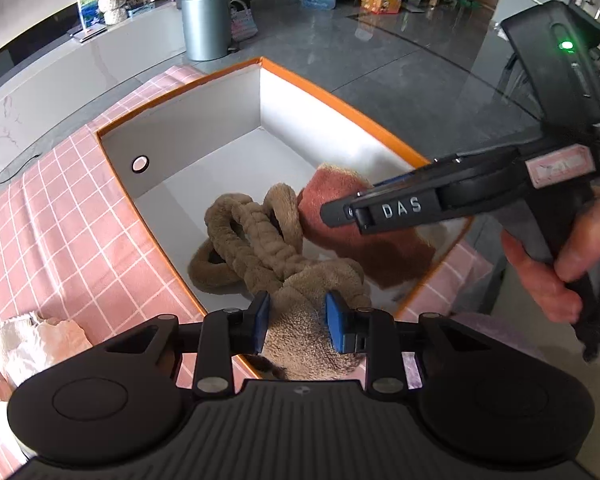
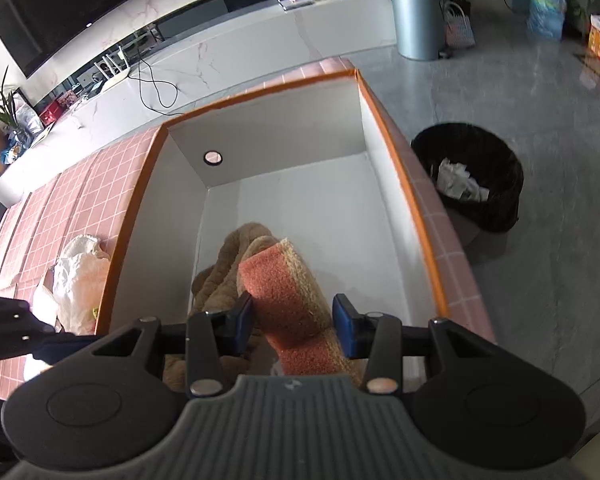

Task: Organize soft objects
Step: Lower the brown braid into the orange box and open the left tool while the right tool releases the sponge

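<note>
An orange-rimmed white box (image 1: 148, 120) stands on a pink checked cloth. Inside lie a brown plush rope-like toy (image 1: 256, 236) and a pink-and-tan towel (image 1: 340, 216). My left gripper (image 1: 298, 320) has its blue pads on either side of the brown plush at the box's near edge and looks shut on it. My right gripper (image 2: 294, 320) hangs over the box (image 2: 392, 148) with its fingers apart, the pink towel (image 2: 288, 296) between them but not squeezed. The brown plush (image 2: 224, 272) lies left of the towel. The right gripper's body (image 1: 420, 200) also shows in the left wrist view.
A white crumpled cloth (image 1: 32, 340) lies on the pink checked cloth (image 1: 60, 216) left of the box; it also shows in the right wrist view (image 2: 80, 276). A black waste bin (image 2: 472, 176) stands on the floor right of the table. A grey metal bin (image 1: 204, 20) stands further back.
</note>
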A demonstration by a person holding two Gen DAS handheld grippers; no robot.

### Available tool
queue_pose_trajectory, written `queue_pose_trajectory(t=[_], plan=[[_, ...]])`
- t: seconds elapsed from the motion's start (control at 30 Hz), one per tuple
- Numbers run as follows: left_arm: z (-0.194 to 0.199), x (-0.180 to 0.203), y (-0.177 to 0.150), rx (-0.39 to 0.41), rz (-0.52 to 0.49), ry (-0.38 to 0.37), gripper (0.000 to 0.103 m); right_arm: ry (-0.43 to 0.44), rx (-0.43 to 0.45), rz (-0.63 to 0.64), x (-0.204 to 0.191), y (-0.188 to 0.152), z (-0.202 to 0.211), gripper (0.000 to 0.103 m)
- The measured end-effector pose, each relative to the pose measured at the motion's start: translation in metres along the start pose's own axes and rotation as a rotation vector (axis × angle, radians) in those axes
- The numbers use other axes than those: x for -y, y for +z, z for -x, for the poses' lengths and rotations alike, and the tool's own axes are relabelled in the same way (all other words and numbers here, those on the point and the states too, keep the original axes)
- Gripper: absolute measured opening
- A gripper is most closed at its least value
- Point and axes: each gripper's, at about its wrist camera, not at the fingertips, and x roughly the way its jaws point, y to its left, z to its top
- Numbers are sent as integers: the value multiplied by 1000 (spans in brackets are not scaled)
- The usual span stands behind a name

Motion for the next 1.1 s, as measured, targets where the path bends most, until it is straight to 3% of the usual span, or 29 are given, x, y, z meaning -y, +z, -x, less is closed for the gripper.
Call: queue_pose_trajectory(t=[0.13,0.27,0.37,0.53,0.73,0.97,1.1], plan=[[-23,2,-4,-49,-10,16,32,11,-31,-45,-1,-2,-14,42],[-30,5,-9,-44,-12,15,32,5,-62,-63,-7,-2,-26,42],[-28,1,-11,-23,20,4,33,6,-72,-56,-14,-3,-31,42],[-10,-9,-19,41,59,-5,44,9,-87,-77,-17,-4,-40,43],[12,-14,-22,92,107,-17,50,-14,-94,-42,-29,-6,-46,47],[31,-24,-32,150,167,-39,54,-57,-79,-17,-35,-10,-37,71],[40,-26,-40,187,175,-45,56,-77,-55,-5,-39,-13,-26,76]])
